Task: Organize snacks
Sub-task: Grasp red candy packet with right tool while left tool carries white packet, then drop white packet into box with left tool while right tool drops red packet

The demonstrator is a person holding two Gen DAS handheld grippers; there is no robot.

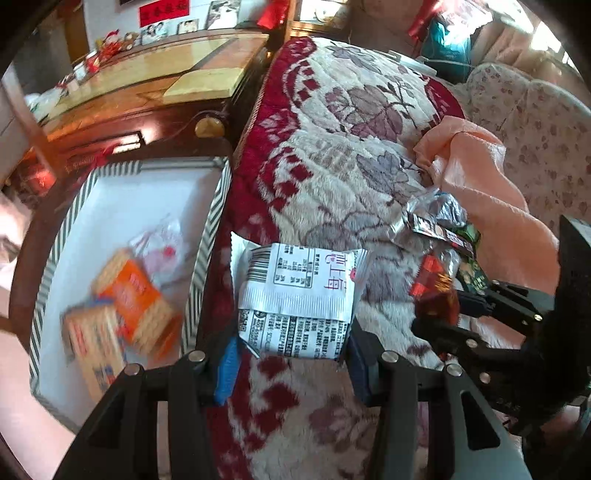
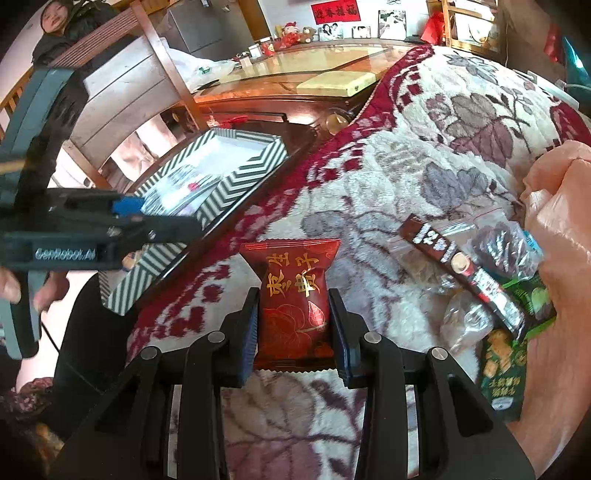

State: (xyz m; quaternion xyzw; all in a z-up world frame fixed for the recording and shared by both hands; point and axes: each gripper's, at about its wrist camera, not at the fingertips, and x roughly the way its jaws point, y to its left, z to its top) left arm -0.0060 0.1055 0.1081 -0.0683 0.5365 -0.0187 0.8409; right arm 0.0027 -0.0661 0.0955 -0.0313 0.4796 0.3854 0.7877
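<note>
Black grippers (image 1: pixel 291 354) (image 2: pixel 295 332) tilted downward, clutching packets (image 1: pixel 295 295) (image 2: pixel 293 302).

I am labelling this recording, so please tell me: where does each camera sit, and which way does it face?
Left wrist: on the left tongs, looking steeply down at the blanket; they grip a white packet; the right tongs enter from the right.
Right wrist: on the right tongs, facing down, shut on a red packet; the left tongs and a hand show at left.
Shared: the striped box, blanket, loose snacks.

Wood table (image 2: pixel 303 79) w/ photos (image 2: pixel 391 23), floral blanket (image 1: pixel 332 147).
</note>
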